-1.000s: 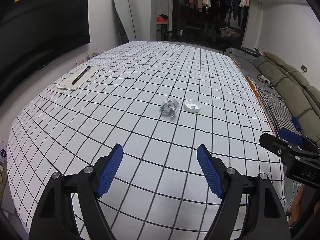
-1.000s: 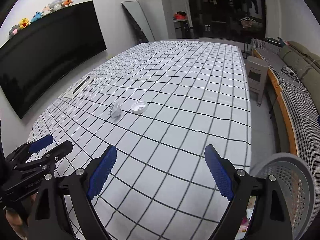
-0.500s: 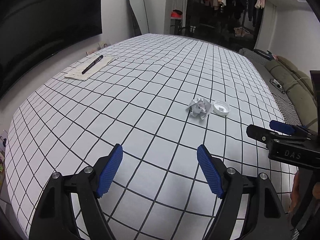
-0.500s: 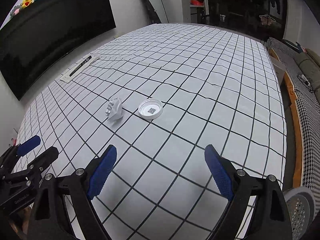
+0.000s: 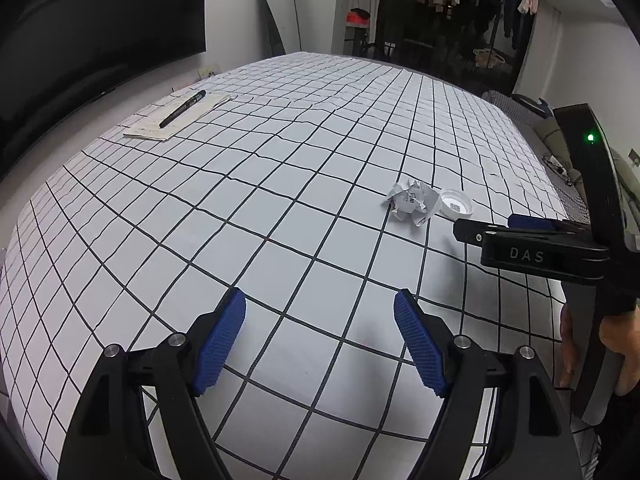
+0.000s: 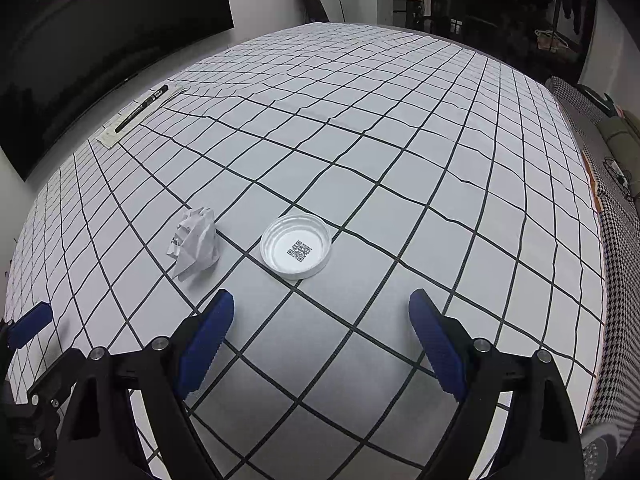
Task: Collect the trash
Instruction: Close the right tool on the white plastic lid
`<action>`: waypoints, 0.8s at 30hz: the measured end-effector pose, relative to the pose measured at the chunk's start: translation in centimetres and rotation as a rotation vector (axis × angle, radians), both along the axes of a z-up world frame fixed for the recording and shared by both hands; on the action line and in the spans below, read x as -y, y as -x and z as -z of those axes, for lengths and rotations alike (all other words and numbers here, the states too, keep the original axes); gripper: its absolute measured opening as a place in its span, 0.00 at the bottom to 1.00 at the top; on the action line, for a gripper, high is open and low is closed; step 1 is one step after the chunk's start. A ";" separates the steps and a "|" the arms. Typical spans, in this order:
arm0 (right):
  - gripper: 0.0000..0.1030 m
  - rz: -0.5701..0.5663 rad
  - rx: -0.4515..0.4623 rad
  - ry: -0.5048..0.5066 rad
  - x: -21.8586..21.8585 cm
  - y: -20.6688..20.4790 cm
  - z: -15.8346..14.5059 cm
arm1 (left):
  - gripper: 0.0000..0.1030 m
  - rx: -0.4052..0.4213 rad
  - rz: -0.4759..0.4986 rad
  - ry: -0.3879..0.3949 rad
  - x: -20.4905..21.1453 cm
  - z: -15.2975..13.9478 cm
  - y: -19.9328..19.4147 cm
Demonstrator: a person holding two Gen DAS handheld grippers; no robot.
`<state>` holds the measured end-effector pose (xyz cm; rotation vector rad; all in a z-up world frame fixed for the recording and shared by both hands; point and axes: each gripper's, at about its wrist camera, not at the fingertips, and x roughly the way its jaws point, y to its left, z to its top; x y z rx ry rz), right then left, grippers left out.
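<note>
The crumpled paper (image 6: 195,239) and the white lid (image 6: 295,246) lie side by side on the table (image 6: 400,140), nearer its right edge. The right claw (image 6: 322,334) hangs released just before the lid. The left claw (image 5: 320,340) is also released, grasping nothing.

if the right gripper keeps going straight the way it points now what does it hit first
Most likely the round white plastic lid with the printed code, lying just ahead between the open right gripper fingers' line; depth is unclear, so it might touch the checked tablecloth just short of it.
</note>
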<state>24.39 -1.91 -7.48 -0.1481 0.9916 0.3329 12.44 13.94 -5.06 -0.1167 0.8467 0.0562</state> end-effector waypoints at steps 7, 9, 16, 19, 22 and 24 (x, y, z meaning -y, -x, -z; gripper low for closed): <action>0.83 -0.010 -0.002 0.015 -1.4 -1.5 0.3 | 0.73 -0.013 0.004 0.007 0.0 0.4 -0.2; 0.82 -0.008 0.006 0.022 -1.6 -1.8 0.5 | 0.73 -0.015 0.005 0.007 0.0 0.5 -0.2; 0.62 -0.017 0.039 0.038 -2.0 -2.0 0.2 | 0.73 -0.030 0.009 -0.001 0.3 0.6 -0.4; 0.38 -0.022 0.040 0.039 -2.1 -1.9 0.0 | 0.73 -0.038 0.013 -0.005 0.6 0.6 -0.5; 0.38 -0.012 0.027 -0.004 -1.3 -1.7 -0.4 | 0.73 -0.042 0.020 -0.010 0.9 0.4 -0.5; 0.38 -0.003 0.029 -0.023 -0.5 -1.2 -0.7 | 0.73 -0.044 0.027 -0.015 1.2 0.2 -0.7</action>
